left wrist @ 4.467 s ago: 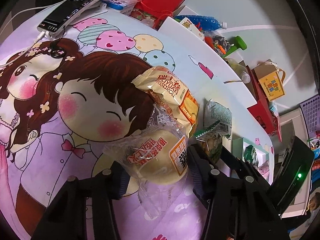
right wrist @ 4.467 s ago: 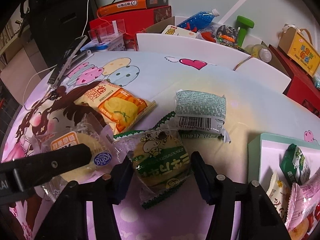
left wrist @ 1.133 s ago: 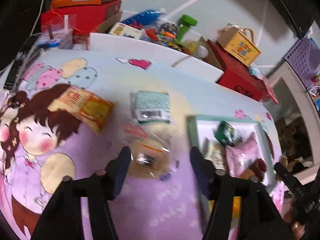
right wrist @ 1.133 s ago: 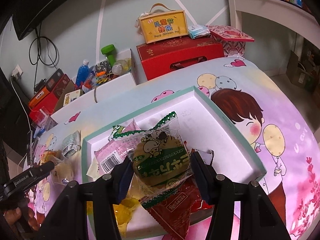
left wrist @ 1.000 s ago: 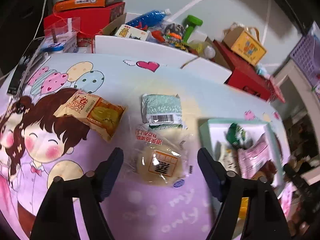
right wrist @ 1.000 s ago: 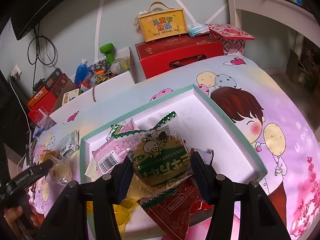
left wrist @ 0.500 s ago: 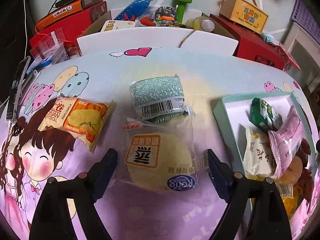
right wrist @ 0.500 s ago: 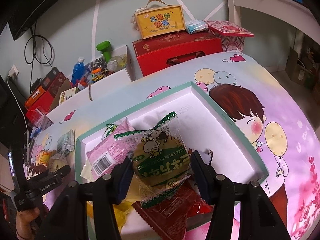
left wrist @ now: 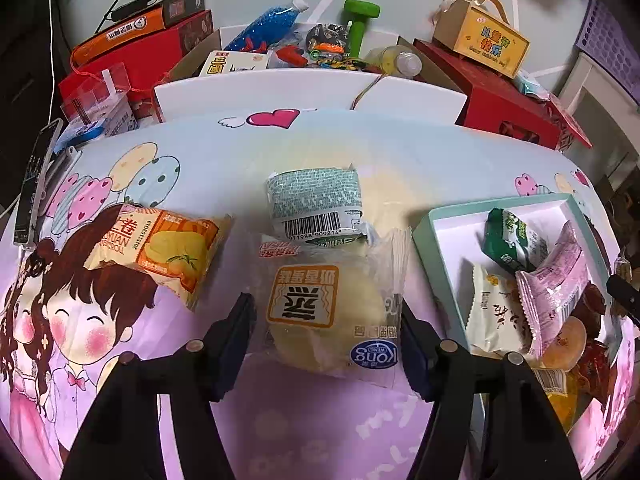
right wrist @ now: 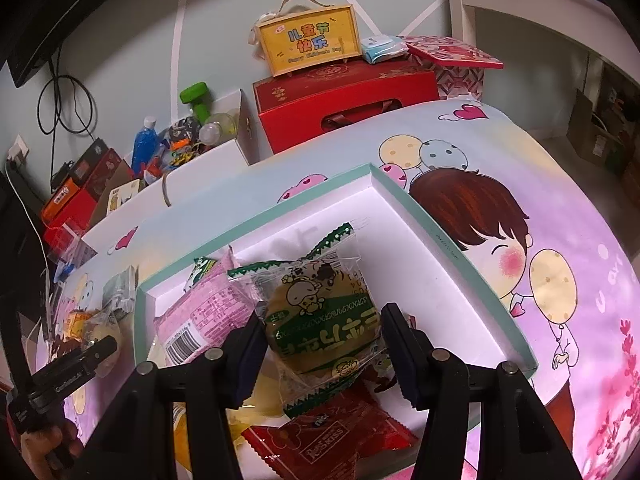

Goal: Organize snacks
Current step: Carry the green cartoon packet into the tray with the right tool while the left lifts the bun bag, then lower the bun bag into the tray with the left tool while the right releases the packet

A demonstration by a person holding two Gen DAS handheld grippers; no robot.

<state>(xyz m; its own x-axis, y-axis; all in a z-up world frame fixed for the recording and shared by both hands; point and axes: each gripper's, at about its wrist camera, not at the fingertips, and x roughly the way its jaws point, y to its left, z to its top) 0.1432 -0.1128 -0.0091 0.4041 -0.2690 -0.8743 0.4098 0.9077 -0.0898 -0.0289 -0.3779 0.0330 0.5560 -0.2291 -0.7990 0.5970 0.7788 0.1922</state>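
Left claw (left wrist: 326,334) straddles the round pale-yellow bun in a clear plastic wrapper with an orange label (left wrist: 324,312), which lies flat on the cartoon-printed pink table (left wrist: 320,420). The bun sits squarely between the two fingers. The jaws have just been closing on it; the right pad appears to meet the wrapper edge, while the left pad shows a slim gap, so a firm grip is not yet confirmed. The wrapper's long axis runs roughly across the jaw line, with its loose crimped ends toward the far side and the right.

The teal-rimmed white cardboard tray (left wrist: 430,248) lies just to the right of this bun, and the left claw is the nearer one to it. Judgement: the coming move is a short carry rightward over the tray's near rim.

Right claw (right wrist: 320,354) is clenched on the green-printed clear packet holding a round brownish cake (right wrist: 320,328), held above the tray (right wrist: 460,256), over packets already inside.
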